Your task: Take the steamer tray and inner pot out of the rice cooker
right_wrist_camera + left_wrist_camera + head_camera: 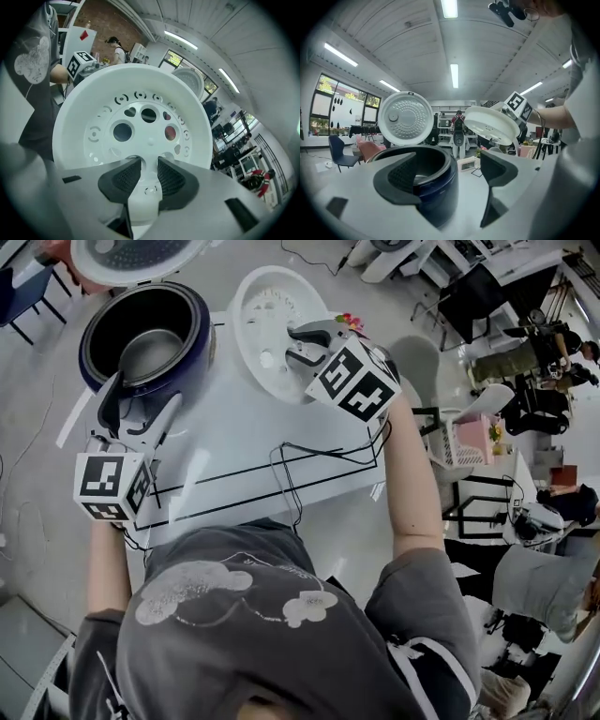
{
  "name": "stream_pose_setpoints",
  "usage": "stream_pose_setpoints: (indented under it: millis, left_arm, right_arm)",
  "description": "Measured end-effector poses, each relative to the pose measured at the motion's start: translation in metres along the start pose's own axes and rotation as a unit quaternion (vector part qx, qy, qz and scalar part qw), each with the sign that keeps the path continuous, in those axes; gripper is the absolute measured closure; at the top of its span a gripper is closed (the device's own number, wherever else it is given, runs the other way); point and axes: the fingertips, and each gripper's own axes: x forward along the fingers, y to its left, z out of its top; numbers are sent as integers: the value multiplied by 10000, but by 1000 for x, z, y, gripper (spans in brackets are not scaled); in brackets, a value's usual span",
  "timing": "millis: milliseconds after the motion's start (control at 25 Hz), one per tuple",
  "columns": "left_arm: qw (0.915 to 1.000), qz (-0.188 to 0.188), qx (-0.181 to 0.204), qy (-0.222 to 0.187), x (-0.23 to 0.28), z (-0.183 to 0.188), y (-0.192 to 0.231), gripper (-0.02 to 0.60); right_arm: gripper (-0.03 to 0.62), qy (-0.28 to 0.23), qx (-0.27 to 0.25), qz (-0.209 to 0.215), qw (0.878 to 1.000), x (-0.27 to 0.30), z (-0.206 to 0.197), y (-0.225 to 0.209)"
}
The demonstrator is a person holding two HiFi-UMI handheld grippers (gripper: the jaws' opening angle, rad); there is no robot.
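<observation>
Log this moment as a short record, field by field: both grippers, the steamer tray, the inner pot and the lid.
right gripper: shut on the rim tab of the steamer tray
steamer tray: out of the cooker, held tilted in the air
left gripper: open, empty, facing the rice cooker
inner pot: inside the rice cooker
lid: open, standing up
left to do: lift out the inner pot

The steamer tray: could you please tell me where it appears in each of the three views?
Head view: steamer tray upper centre, in the right gripper.
Left gripper view: steamer tray right of centre, tilted.
Right gripper view: steamer tray fills the centre, tab clamped.
Shared landmark: the open cooker lid.
</observation>
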Motion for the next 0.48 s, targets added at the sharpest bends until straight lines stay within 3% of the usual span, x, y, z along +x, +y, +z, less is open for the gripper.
stream_pose_setpoints:
  millis: [240, 480]
  left_arm:
    - [9983, -545, 120, 153, 21, -10, -48, 153]
    - [9938, -983, 85, 506, 45, -37, -95, 153]
  right_arm:
    - [465, 624, 793, -338, 9943, 3, -96, 23]
    - [465, 1516, 1134, -114, 9818, 17, -180, 72]
